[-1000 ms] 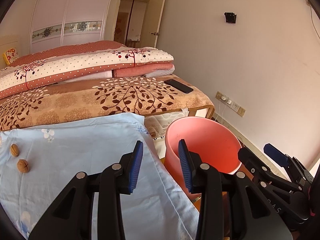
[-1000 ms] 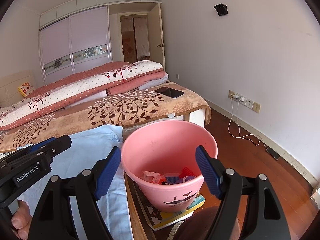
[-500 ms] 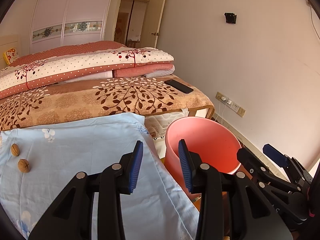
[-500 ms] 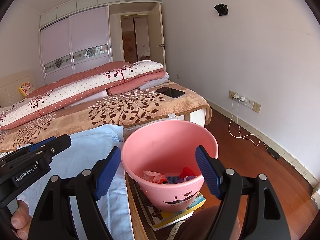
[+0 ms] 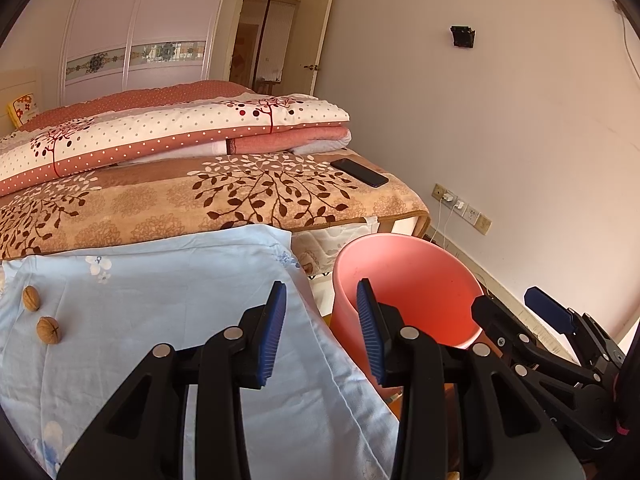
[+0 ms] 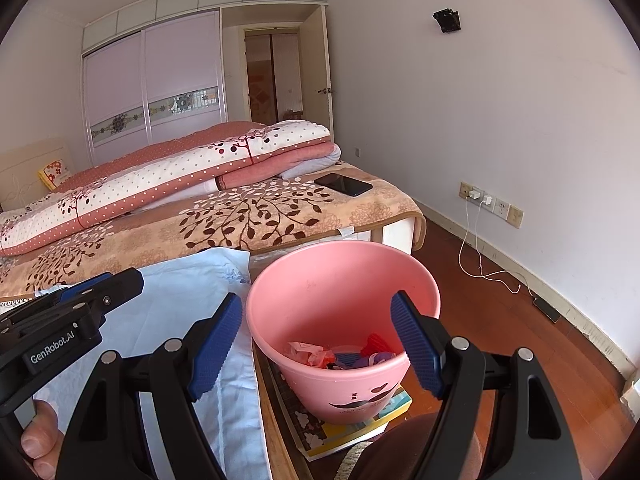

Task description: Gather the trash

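A pink bin [image 6: 344,280] stands on a book beside the table and holds red, pink and purple scraps [image 6: 340,356]. It also shows in the left wrist view [image 5: 412,276]. My right gripper [image 6: 316,336] is open and empty, its jaws spread over the near rim of the bin. My left gripper [image 5: 320,328] is open and empty above the right edge of a light blue cloth [image 5: 160,304]. Two walnuts [image 5: 40,316] lie on the cloth at the far left.
A bed with a brown leaf blanket [image 5: 224,196] and folded quilts stands behind. A black phone [image 6: 343,184] lies on its corner. A charger cable [image 6: 480,256] trails over the wooden floor by the right wall. The book [image 6: 352,424] lies under the bin.
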